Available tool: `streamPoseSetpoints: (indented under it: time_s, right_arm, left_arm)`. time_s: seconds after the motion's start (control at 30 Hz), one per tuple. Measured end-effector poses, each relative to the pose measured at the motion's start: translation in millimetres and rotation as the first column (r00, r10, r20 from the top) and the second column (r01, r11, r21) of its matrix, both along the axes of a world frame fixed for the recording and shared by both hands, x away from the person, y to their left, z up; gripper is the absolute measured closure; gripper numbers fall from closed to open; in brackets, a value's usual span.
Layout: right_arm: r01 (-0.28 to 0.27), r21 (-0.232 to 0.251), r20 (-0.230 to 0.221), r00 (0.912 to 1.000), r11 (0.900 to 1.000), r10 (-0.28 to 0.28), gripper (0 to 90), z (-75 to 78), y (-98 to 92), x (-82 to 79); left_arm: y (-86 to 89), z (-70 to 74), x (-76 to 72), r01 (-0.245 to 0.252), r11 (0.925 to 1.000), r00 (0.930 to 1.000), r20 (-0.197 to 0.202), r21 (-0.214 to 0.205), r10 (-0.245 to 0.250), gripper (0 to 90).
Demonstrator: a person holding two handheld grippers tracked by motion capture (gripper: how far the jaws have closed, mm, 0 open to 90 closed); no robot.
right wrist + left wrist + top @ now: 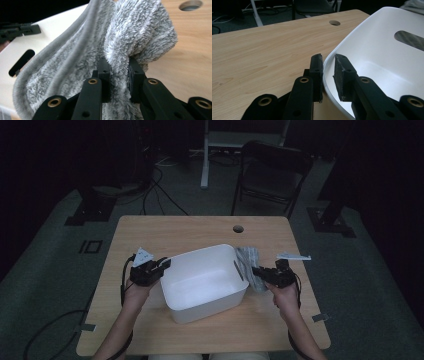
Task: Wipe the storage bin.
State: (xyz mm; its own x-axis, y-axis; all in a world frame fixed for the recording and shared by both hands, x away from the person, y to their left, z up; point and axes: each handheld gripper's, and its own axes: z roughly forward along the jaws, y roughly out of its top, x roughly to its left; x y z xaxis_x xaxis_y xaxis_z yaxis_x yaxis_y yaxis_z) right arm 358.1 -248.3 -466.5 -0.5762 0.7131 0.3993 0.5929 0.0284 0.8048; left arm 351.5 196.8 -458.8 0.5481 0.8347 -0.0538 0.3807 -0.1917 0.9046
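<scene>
A: Count first. We log one white bin (202, 282), one grey fleecy towel (248, 266), two grippers, all on one wooden table (165, 232). One round cable hole (238, 228) in the table beyond the bin.

B: Agreed. Bin as landmark. We see the towel draped against the bin's right end wall, outside it, bunched between that wall and the right gripper (261, 272). Its long axis runs away from us along that wall, far end toward the cable hole.

A: The bin's own long axis lies across the table, slightly skewed, right end farther from us. Slot handle (409, 40) visible in its right wall.

B: Fingers. In the right gripper view the right gripper's fingers (103, 72) are clamped on a fold of the towel (135, 32), pile squeezed between the pads.

A: Left gripper (161, 265) sits at the bin's left end. In its own view the fingers (316, 68) straddle the bin's rim (329, 58), one outside, one inside, closed onto the wall.

B: Pose: both forearms enter from the near table edge, hands either side of the bin, grippers angled inward toward it.
</scene>
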Motion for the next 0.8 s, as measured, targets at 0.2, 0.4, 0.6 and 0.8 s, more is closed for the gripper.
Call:
streamPoseSetpoints:
  time_s: [0.2,0.4,0.6,0.8]
  right_arm:
    - [-0.009,-0.022,-0.041,0.9991,0.9997,0.008,77.0,-17.2,-6.8,-19.1]
    - [-0.034,-0.097,-0.056,0.9980,0.9947,0.028,77.0,-30.7,12.7,-20.0]
    - [-0.034,-0.158,-0.085,0.9962,0.9869,0.020,77.6,-40.1,21.1,-11.0]
    - [-0.038,-0.171,-0.157,0.9875,0.9846,0.011,77.6,-59.5,26.0,1.4]
  left_arm:
    - [-0.5,0.1,-0.2,-0.004,1.0000,1.0000,0.001,0.002,0.004,77.4]
    - [-3.2,-0.6,-1.0,-0.020,0.9998,0.9998,0.006,-0.005,0.020,77.3]
    - [-4.7,-0.4,-1.6,-0.033,0.9994,0.9994,0.008,0.001,0.033,77.4]
    - [-3.0,-0.7,-0.3,-0.016,0.9999,0.9999,0.005,-0.007,0.016,77.3]
